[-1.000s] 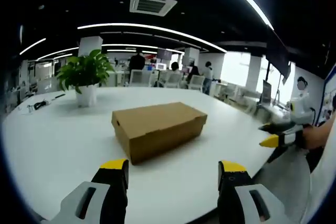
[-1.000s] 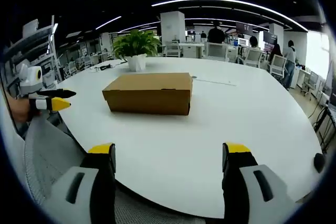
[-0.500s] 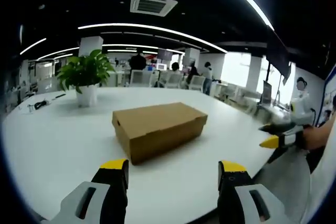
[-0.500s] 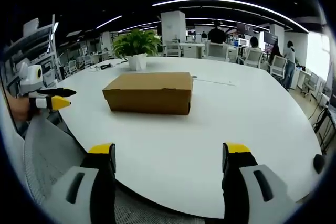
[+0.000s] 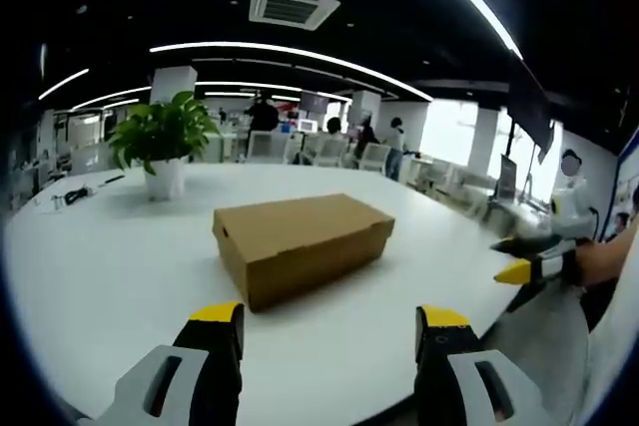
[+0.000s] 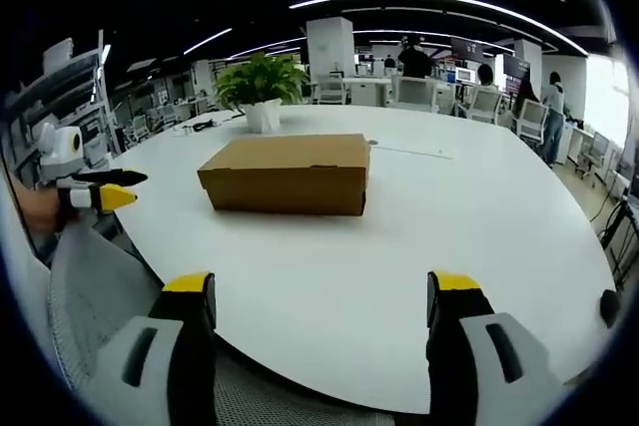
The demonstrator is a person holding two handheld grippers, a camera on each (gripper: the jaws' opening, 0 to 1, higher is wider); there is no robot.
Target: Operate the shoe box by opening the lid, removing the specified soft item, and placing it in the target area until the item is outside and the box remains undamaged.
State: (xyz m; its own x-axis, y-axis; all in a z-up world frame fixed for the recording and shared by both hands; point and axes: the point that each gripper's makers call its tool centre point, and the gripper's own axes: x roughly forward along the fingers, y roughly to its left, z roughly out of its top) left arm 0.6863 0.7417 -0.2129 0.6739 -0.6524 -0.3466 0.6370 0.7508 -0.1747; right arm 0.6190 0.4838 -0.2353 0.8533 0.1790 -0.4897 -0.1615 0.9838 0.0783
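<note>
2 wide-open, empty claws, left claw (image 5: 329,318) and right claw (image 6: 319,288), near closed shoe box (image 5: 302,244) on white table (image 5: 90,266)

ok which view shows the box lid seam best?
Right gripper view: the box lies broadside, so the closed lid's lower edge runs along the whole long side. Left gripper view has the box corner-on, showing more of the lid top, one end and a foreshortened long side.

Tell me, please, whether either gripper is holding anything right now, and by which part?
Nothing is held: the left gripper and right gripper are open and empty, short of the closed brown cardboard shoe box.
</note>
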